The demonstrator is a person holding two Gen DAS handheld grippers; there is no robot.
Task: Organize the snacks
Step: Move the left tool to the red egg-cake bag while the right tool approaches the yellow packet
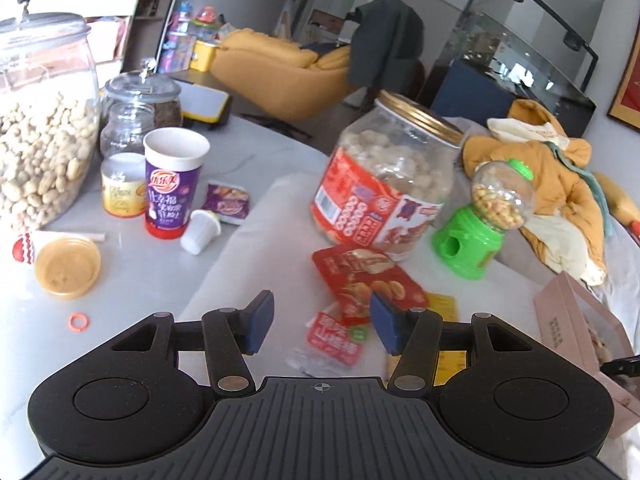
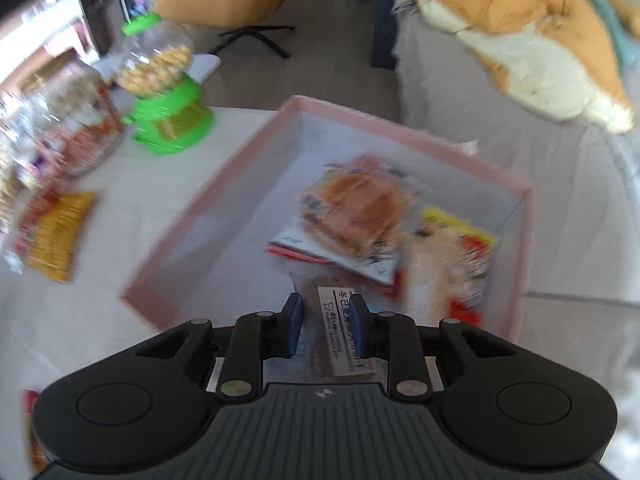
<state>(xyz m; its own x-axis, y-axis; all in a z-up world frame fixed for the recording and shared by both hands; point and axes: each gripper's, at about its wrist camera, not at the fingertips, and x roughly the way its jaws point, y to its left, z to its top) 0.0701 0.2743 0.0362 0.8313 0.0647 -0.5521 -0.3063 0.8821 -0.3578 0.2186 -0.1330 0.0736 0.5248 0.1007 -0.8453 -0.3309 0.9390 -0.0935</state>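
My left gripper [image 1: 322, 322] is open and empty above loose packets: a red biscuit packet [image 1: 366, 280], a small red-and-clear packet [image 1: 332, 340] between the fingers, and a yellow packet [image 1: 442, 308] to the right. My right gripper [image 2: 325, 328] is over the pink box [image 2: 400, 130], its fingers closed on a clear packet with a white label [image 2: 340, 332] and brown contents. In the box lie a bread packet [image 2: 356, 216] and a yellow-red packet [image 2: 452, 264]. The pink box also shows in the left wrist view [image 1: 580, 320].
A big plastic jar with a gold lid [image 1: 384, 176] and a green candy dispenser [image 1: 480, 220] stand behind the packets. Glass jars [image 1: 40, 120], a purple cup [image 1: 172, 184] and small tubs stand at left. An orange garment [image 1: 548, 184] lies at right. A yellow packet [image 2: 56, 232] lies left of the box.
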